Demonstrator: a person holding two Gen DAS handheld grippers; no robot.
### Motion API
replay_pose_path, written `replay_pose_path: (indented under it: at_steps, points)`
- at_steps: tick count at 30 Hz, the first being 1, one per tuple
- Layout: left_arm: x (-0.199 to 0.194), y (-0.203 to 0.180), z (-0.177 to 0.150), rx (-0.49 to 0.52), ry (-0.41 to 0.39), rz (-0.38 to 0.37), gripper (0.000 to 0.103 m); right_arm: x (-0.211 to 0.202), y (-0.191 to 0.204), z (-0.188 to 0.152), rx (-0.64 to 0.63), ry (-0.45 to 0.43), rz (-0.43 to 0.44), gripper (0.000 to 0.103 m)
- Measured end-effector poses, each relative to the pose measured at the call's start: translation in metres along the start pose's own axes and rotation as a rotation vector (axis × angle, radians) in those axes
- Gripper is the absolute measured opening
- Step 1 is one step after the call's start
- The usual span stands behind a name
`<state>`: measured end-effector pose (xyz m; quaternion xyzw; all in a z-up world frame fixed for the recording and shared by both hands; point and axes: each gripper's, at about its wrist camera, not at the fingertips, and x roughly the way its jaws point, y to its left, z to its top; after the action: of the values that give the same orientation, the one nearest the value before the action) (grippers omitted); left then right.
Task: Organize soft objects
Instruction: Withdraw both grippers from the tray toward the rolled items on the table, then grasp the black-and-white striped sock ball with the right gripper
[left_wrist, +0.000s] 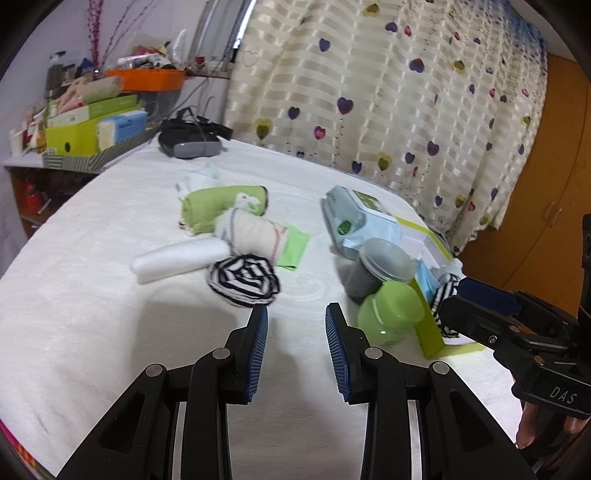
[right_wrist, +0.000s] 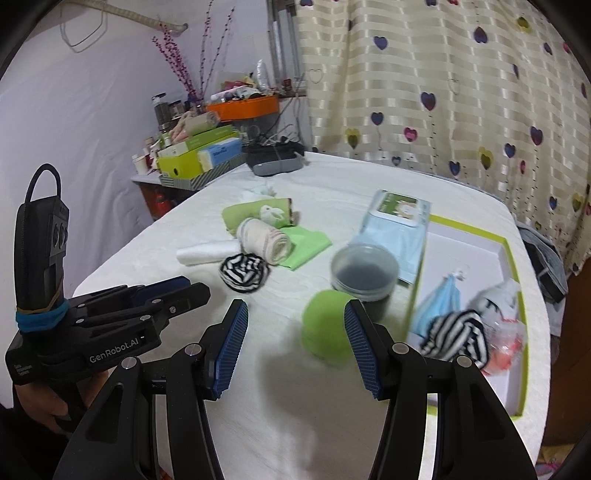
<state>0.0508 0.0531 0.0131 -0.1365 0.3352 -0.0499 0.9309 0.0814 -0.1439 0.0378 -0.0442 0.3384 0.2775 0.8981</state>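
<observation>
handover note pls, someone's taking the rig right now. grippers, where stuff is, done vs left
Left gripper: open, empty, above the bed.
Right gripper: open, empty, in front of the green jar.
In the box: one striped roll, a blue cloth, some other small items.
Loose on the bed: second striped roll, white roll, beige towel roll, green towel roll, flat green cloth.
Left: probably move the loose pieces into the box; the striped roll is nearest the left gripper.
</observation>
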Motion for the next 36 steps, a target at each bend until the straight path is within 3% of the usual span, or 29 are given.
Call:
replay_pose_path:
  at_steps: [20,28,36]
  points:
    - [0.004,0.069,0.01,-0.081,-0.006,0.099,0.034,0.069,0.047,0.022,-0.08,0.085,0.086,0.055]
    - [0.014,0.088,0.018,-0.046,0.011,0.134,0.035,0.114,0.065,0.026,-0.107,0.156,0.084,0.055]
    - [0.031,0.098,0.034,0.041,0.019,0.135,0.045,0.149,0.067,0.022,-0.102,0.23,0.044,0.056]
